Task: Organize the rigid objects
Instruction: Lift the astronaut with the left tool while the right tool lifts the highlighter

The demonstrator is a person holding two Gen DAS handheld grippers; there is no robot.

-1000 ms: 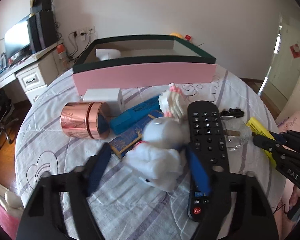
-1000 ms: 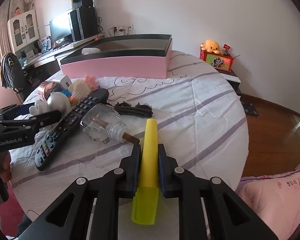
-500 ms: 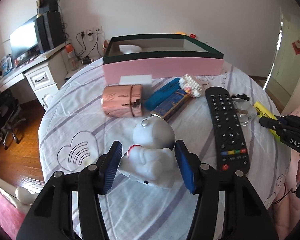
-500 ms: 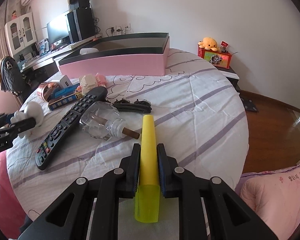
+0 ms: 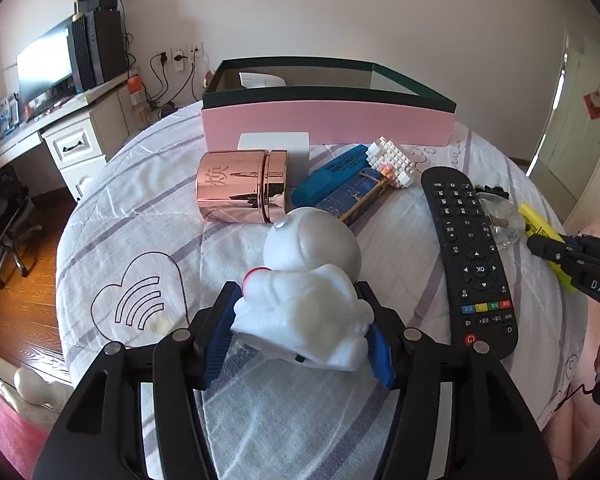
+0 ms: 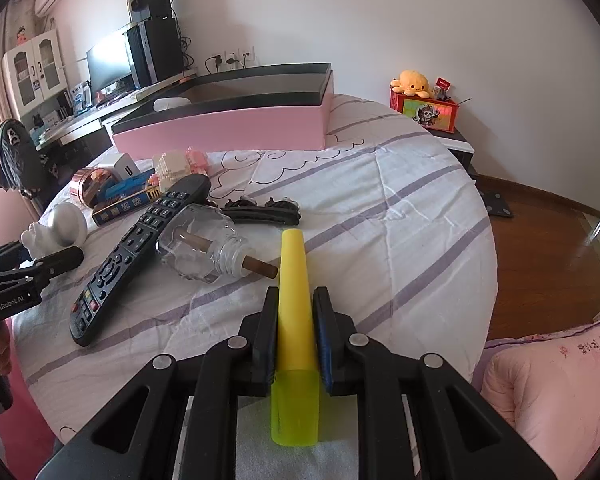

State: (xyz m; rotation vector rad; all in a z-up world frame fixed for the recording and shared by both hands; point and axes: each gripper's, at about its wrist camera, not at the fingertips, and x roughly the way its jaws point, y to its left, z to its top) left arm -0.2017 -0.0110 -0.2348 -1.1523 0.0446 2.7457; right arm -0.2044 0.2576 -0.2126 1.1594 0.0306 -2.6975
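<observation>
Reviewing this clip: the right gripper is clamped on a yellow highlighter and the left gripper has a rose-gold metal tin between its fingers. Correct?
Not quite. The left gripper has the white astronaut figurine between its fingers; the rose-gold metal tin lies beyond, on the bedspread. The left wrist view shows it. The right gripper does clamp the yellow highlighter.

You are looking at a cotton-like bedspread (image 5: 148,240), matt and lightly creased, printed with lilac stripes. The white astronaut figure (image 5: 304,280) is showing a smooth, faintly satin plastic surface. The rose-gold tin (image 5: 240,186) is gleaming like polished metal, mirroring the room. The remote control (image 5: 466,256) is looking like matt black plastic with rubbery keys. The yellow highlighter (image 6: 294,292) is appearing as smooth plastic, its cap translucent. The bottle (image 6: 198,246) is glinting as clear glass. The pink box (image 5: 324,124) is presenting matt card walls.
</observation>
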